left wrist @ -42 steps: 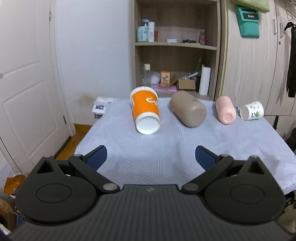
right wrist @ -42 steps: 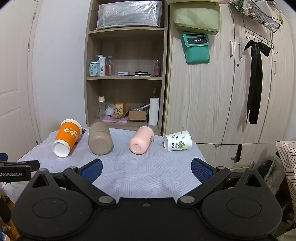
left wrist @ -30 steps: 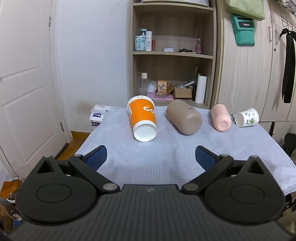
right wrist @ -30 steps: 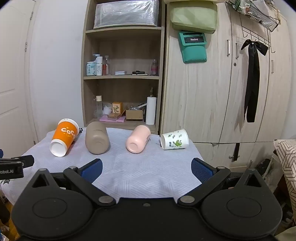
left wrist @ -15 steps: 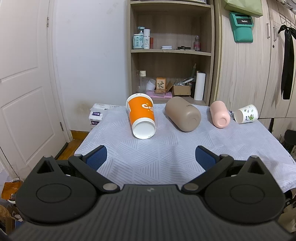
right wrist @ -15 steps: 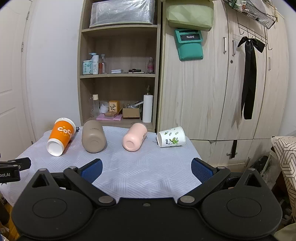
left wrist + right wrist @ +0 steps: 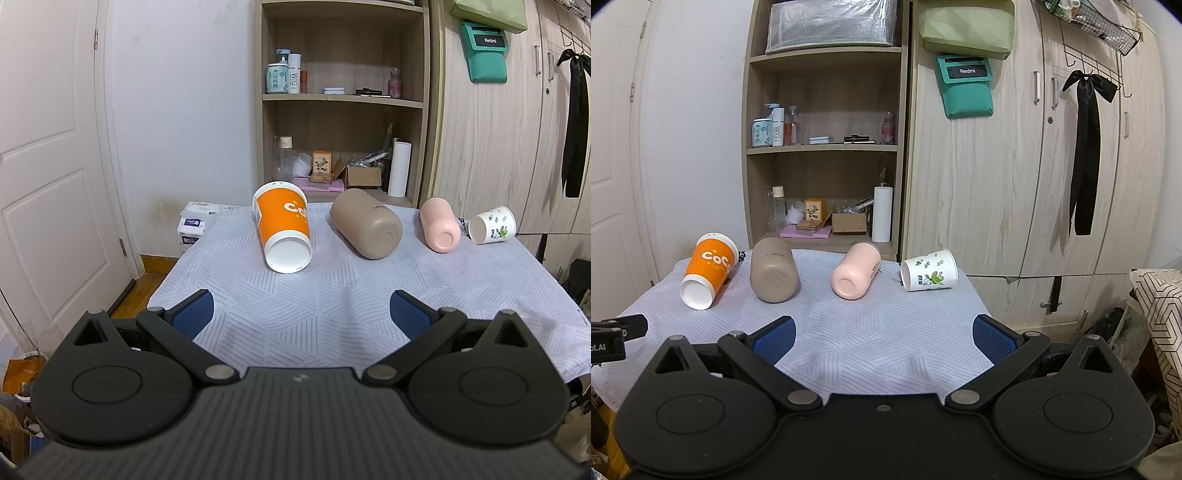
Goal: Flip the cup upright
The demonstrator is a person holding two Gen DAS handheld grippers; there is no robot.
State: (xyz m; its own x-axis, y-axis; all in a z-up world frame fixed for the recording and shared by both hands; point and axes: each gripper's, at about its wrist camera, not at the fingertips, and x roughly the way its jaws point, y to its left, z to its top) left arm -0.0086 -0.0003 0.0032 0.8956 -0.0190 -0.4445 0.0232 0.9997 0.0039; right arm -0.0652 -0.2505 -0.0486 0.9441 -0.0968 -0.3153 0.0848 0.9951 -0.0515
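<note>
Step in hand looks like pre-approach, nothing grasped yet; left gripper [image 7: 300, 309] is hovering off the near edge of the bench [image 7: 332, 314] covered in a pale grey patterned cloth, jaws standing wide with nothing between them; right gripper [image 7: 882, 338] is doing the same further right, jaws wide and empty too; four vessels are lying on their sides in a row along the far half of the bench, none upright; orange paper cup with white rim and base [image 7: 283, 230] is sitting furthest left, long axis running roughly away from the left camera, base facing the camera, mouth pointing toward the wooden shelf unit [image 7: 343, 103] behind; tan matte cylindrical tumbler [image 7: 365, 222] is lying just beside it, base toward the camera, axis angled slightly; pink matte tumbler [image 7: 439, 223] is lying further right, base also toward the camera; small white paper cup with green leaf print [image 7: 929, 275] is lying at the far right, long axis running left-right, open mouth facing left in the right wrist view; task doesn't say which cup, so I'm guessing the left takes the orange one as nearest; next move is calling for advancing across the bench, straddling the cup's side walls across its axis, closing gently since paper will crush, then lifting and rotating mouth-up.
</note>
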